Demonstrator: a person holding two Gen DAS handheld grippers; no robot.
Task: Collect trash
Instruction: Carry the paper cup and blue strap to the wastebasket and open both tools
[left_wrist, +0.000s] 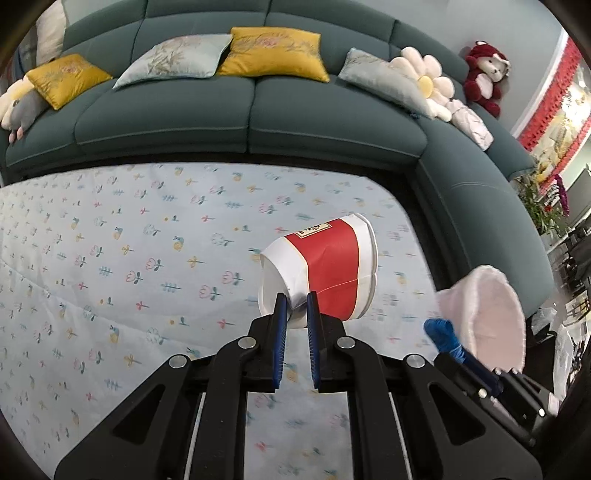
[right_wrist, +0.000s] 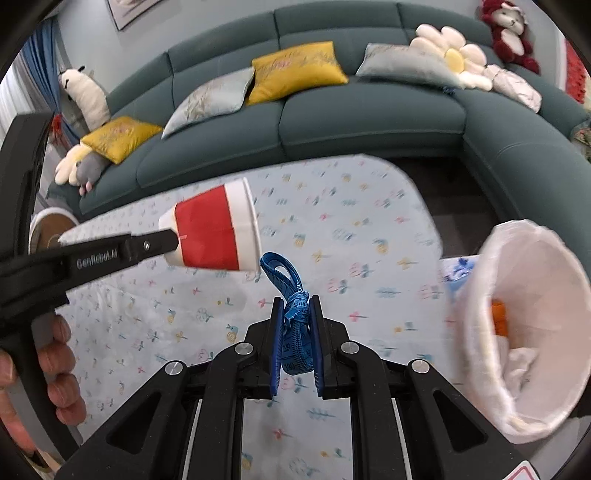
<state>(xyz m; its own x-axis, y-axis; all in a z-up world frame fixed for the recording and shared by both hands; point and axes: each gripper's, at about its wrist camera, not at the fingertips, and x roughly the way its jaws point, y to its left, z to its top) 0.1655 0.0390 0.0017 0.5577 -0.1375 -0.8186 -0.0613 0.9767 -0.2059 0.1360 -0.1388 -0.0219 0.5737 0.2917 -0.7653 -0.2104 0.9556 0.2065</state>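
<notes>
Floral cloth (left_wrist: 110, 240) covers the low table in front of the teal sofa (left_wrist: 166, 122), and both tongs hang above it, loaded. One step looks done — the pick-up. The left gripper (left_wrist: 295, 306) pinches the rim of a dented red-and-white paper cup (left_wrist: 328, 266), jaws narrow on its wall. The right gripper (right_wrist: 298, 310) clamps a bundled blue measuring tape (right_wrist: 295, 332). A white-lined bin (right_wrist: 524, 332) stands off to the right, some scraps already in it. Next, I'd judge, each load must travel over that mouth before the jaws let go — the right is nearer.
</notes>
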